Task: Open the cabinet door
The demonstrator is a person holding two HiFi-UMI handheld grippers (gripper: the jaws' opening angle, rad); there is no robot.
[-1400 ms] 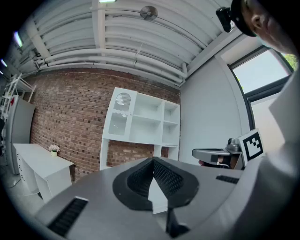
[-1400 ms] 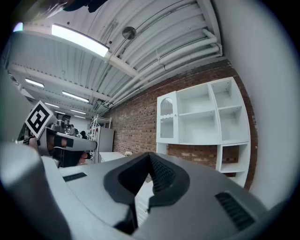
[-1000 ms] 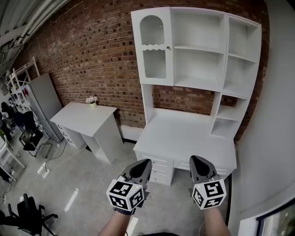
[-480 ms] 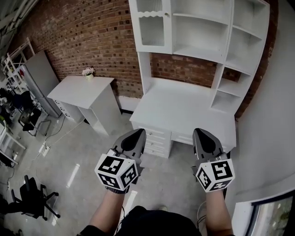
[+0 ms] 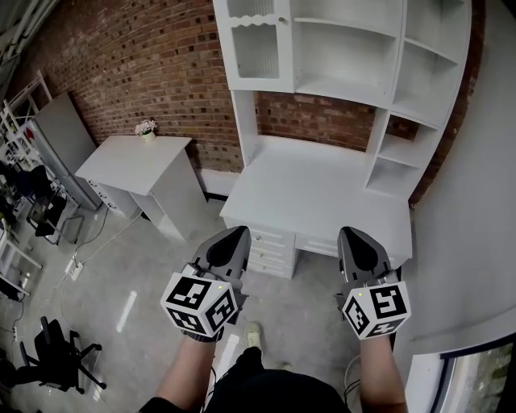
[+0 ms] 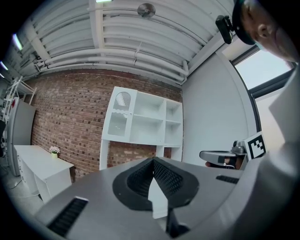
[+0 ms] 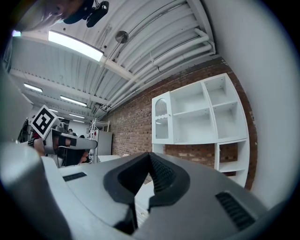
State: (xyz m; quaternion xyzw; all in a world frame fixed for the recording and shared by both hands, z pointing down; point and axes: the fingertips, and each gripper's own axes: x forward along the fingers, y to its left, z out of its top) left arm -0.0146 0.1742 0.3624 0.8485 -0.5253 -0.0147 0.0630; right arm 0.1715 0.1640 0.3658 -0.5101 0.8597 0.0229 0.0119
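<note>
The cabinet door (image 5: 252, 44) is white with ribbed glass panes and a small knob (image 5: 282, 18). It stands closed at the upper left of the white hutch (image 5: 355, 48) over the desk (image 5: 314, 193). Both grippers are held level in front of the desk, well short of and below the door. My left gripper (image 5: 235, 232) is shut with nothing in it, and so is my right gripper (image 5: 351, 234). The left gripper view has the door (image 6: 118, 119) far beyond the shut left gripper (image 6: 153, 159). The right gripper view shows the door (image 7: 161, 123) past the right gripper (image 7: 150, 153).
A small white table (image 5: 133, 161) with a flower pot (image 5: 146, 127) stands left of the desk, and a grey cabinet (image 5: 60, 133) lies further left. Desk drawers (image 5: 270, 246) face me. A white wall (image 5: 476, 202) closes the right side. A black chair (image 5: 56, 355) is at bottom left.
I have come closer to the desk: the hutch has slid up the head view and both grippers have advanced toward the desk front. Both jaws stayed shut.
</note>
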